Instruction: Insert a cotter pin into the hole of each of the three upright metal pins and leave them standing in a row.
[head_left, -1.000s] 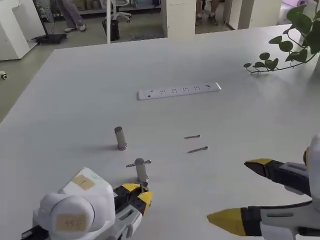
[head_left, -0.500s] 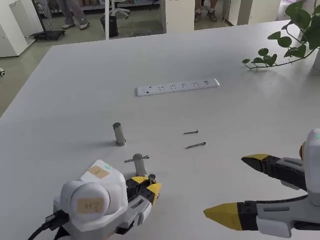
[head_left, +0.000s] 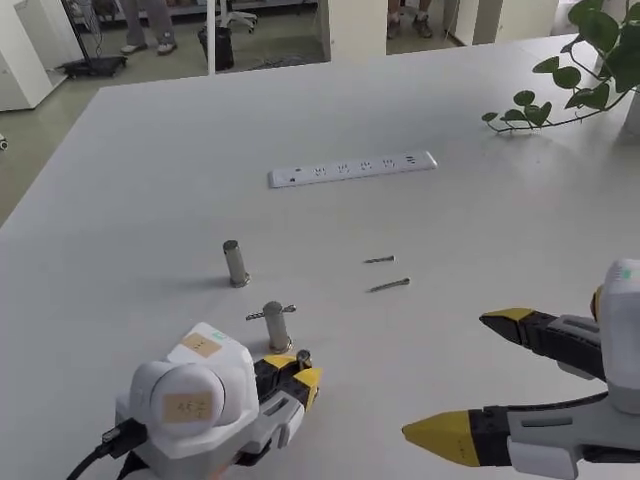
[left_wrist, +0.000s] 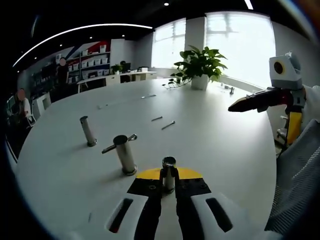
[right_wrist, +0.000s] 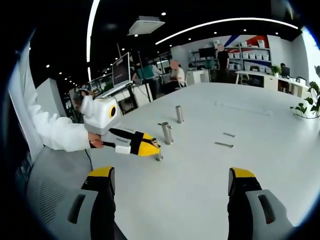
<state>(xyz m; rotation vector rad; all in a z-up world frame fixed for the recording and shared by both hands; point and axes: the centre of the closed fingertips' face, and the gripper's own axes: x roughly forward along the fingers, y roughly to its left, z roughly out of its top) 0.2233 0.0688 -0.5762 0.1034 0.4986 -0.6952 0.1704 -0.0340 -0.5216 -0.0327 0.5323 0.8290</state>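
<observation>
The left hand-held gripper (head_left: 297, 368) sits low near the table's (head_left: 150, 150) front edge, angled forward and a little to the right. A white sleeve (right_wrist: 55, 132) trails behind it in the right gripper view. Its yellow-tipped jaws are clamped on the held metal pin (left_wrist: 168, 167), which stands upright, its base seemingly on the table.

Just beyond stands the middle metal pin (head_left: 274, 330), with an inserted cotter pin (head_left: 256, 317) crosswise through its top. The far metal pin (head_left: 235, 263) stands bare, farther back and to the left.

The nearer loose cotter pin (head_left: 390, 285) and the farther loose cotter pin (head_left: 380, 259) lie flat to the right, near each other but apart.

The right hand-held gripper (head_left: 444, 376) hangs off to the right, pointing leftward, its jaws spread wide around nothing.
</observation>
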